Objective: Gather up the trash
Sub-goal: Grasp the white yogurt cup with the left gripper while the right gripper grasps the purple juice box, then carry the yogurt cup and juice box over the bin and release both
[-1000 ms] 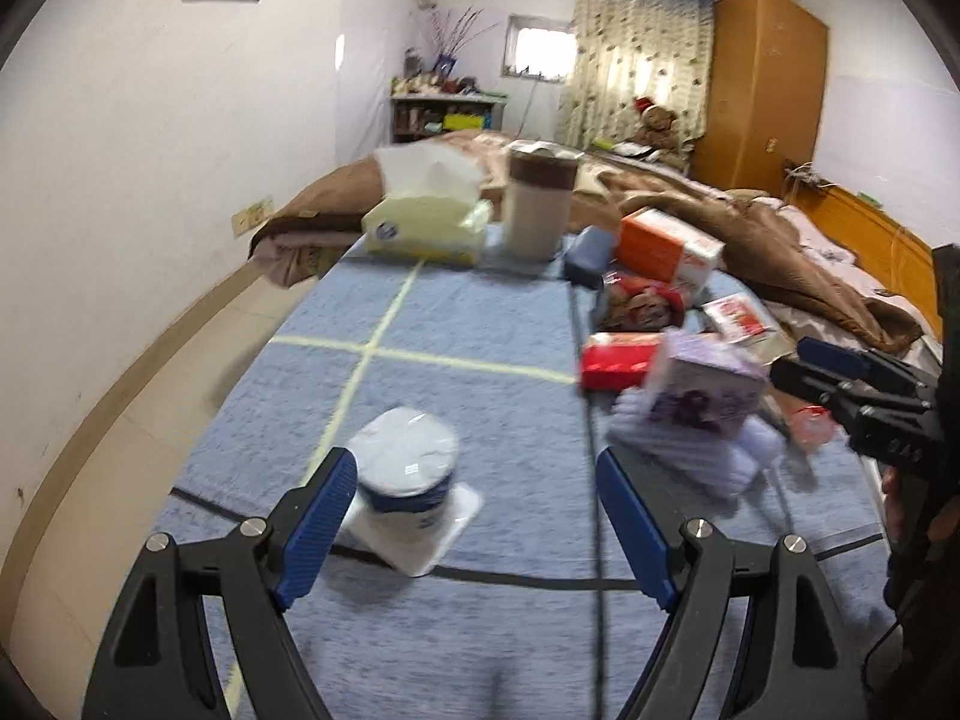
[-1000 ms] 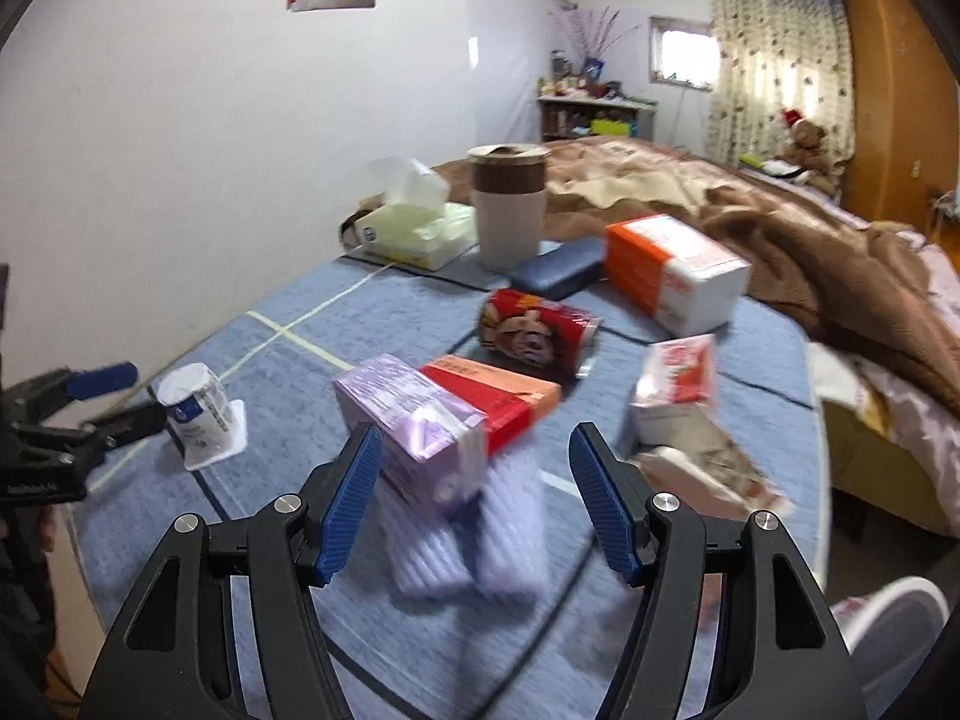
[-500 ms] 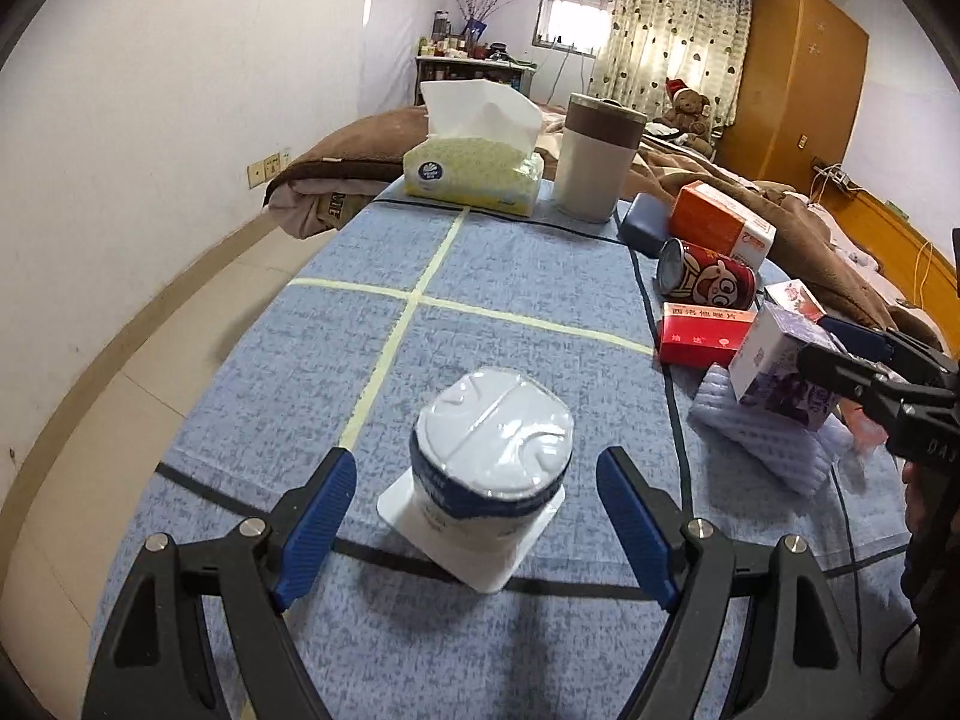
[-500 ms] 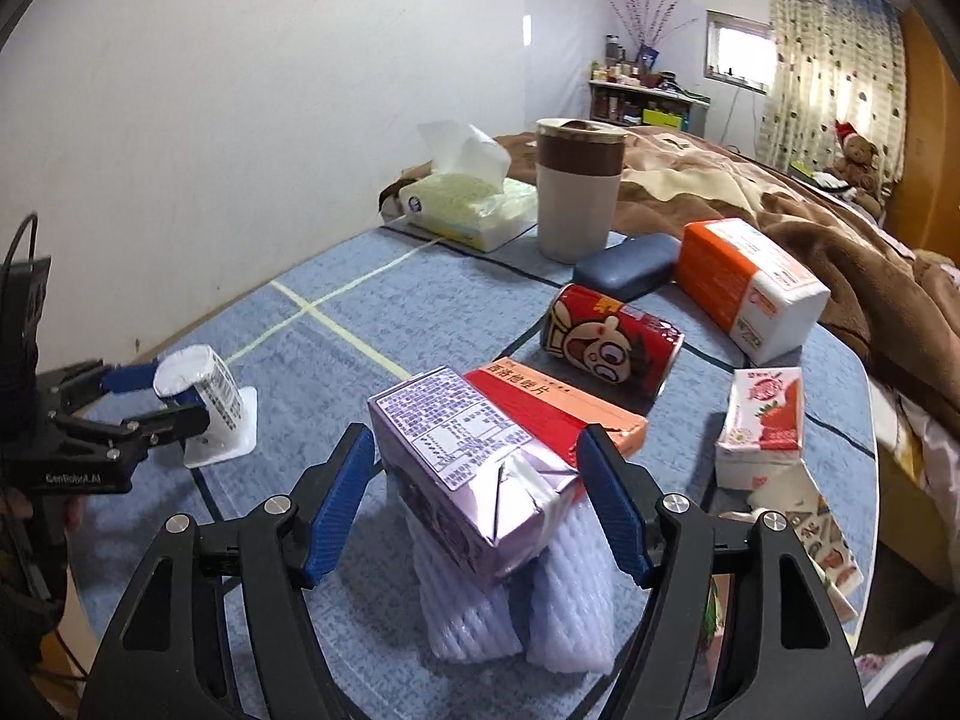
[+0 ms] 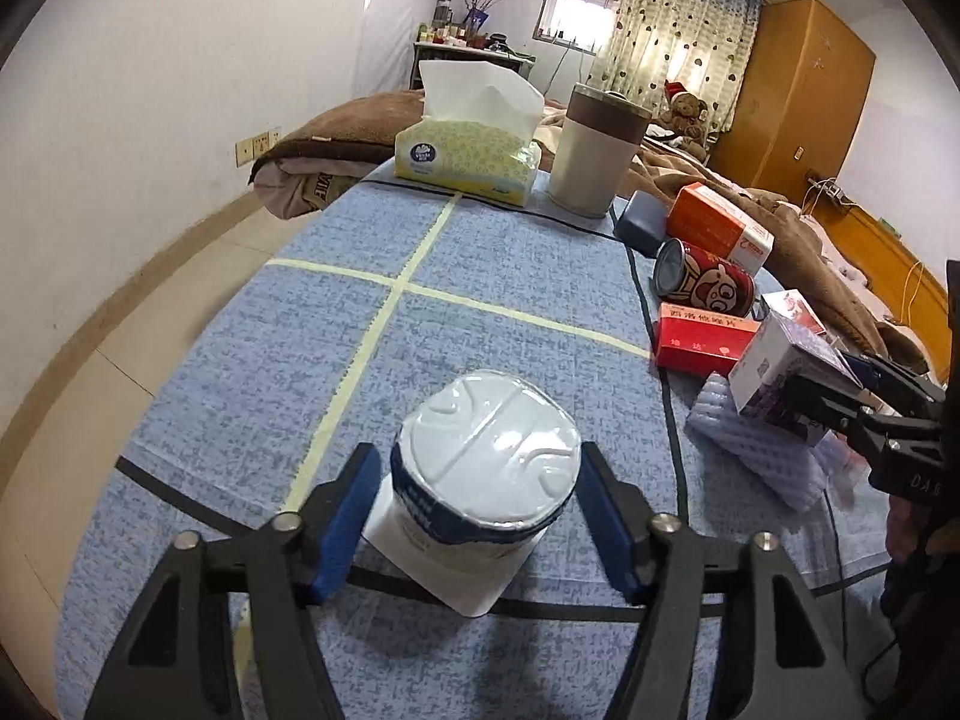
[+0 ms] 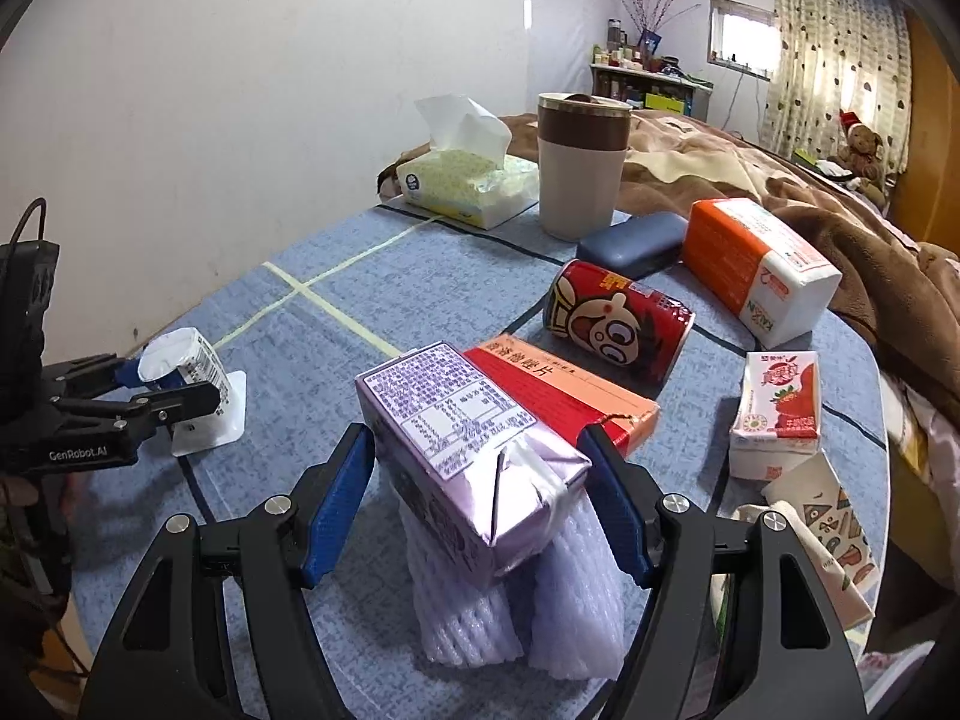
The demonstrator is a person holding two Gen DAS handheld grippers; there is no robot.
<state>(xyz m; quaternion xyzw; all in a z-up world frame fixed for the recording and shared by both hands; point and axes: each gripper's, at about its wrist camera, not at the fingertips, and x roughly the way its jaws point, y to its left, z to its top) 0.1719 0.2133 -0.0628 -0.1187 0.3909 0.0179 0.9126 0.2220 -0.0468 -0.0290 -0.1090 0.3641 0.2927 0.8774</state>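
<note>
A white yogurt cup with a blue band lies tilted on the blue tablecloth, between the fingers of my left gripper, which is closing around it; it also shows in the right wrist view. A purple drink carton rests on white foam netting between the fingers of my right gripper, whose jaws sit close to its sides. Whether the blue pads touch either item is unclear.
A red flat box, a red cartoon can, a strawberry milk carton, an orange-white tissue pack, a blue case, a brown-banded cup and a tissue box stand on the table. A bed lies to the right.
Both grippers moved forward and their jaws narrowed: the left around the yogurt cup, the right around the purple carton.
</note>
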